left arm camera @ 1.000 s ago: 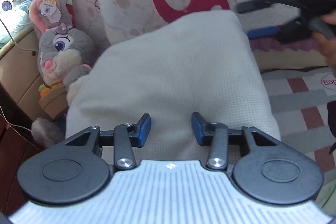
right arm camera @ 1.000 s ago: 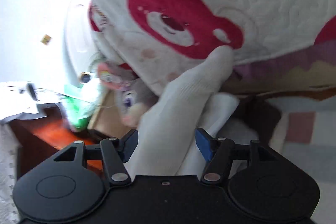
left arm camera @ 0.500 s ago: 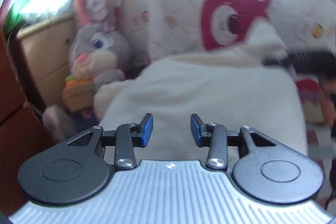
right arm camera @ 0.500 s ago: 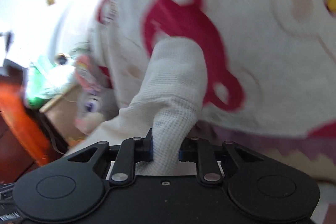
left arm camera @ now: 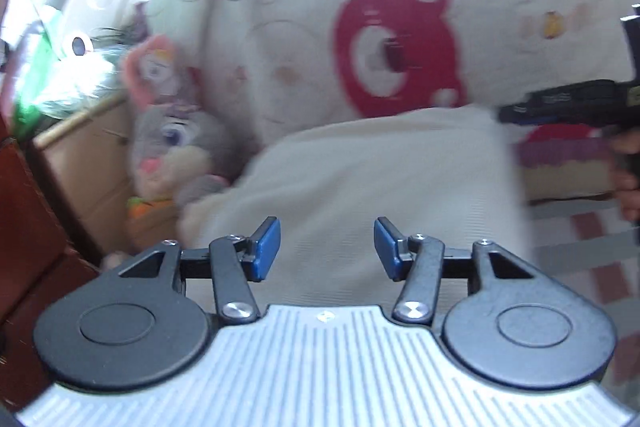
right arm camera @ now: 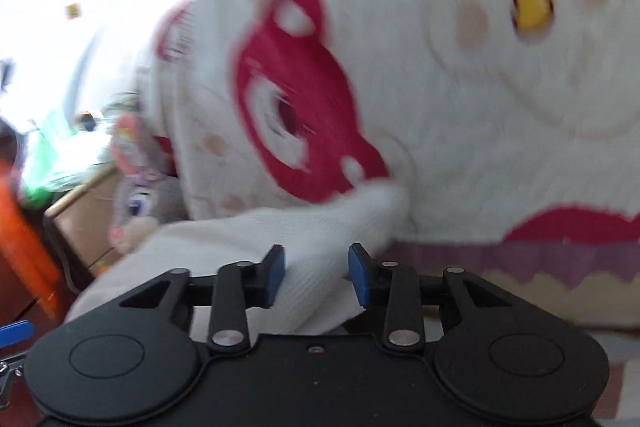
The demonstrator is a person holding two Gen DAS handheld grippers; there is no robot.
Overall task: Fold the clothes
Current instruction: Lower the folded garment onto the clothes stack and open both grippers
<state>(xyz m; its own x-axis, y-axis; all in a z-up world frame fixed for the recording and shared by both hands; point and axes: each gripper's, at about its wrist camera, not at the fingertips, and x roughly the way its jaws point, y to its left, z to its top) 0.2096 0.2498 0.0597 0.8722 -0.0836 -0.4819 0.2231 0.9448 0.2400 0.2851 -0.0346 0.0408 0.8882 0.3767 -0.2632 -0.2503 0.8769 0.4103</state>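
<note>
A cream knit garment [left arm camera: 380,179] lies folded on the bed, in front of a bear-print blanket. My left gripper [left arm camera: 327,247] hovers over its near edge, its jaws opening; the blue pads stand clear of the cloth with nothing pinched between them. In the right wrist view, my right gripper [right arm camera: 317,275] has a fold of the garment [right arm camera: 320,227] between its pads, and its jaws are opening off it. From the left wrist view the right gripper [left arm camera: 560,103] shows as a dark shape at the garment's far right corner, held by a hand [left arm camera: 628,167].
A grey plush rabbit [left arm camera: 172,135] sits left of the garment against the bear-print blanket [left arm camera: 400,39]. A light wooden cabinet [left arm camera: 80,167] and dark red furniture stand further left. A checked bedsheet [left arm camera: 580,247] spreads to the right.
The right gripper shut on a raised fold of the garment, brought it down onto the pile, and its jaws have now parted. The left gripper swung left and its jaws widened.
</note>
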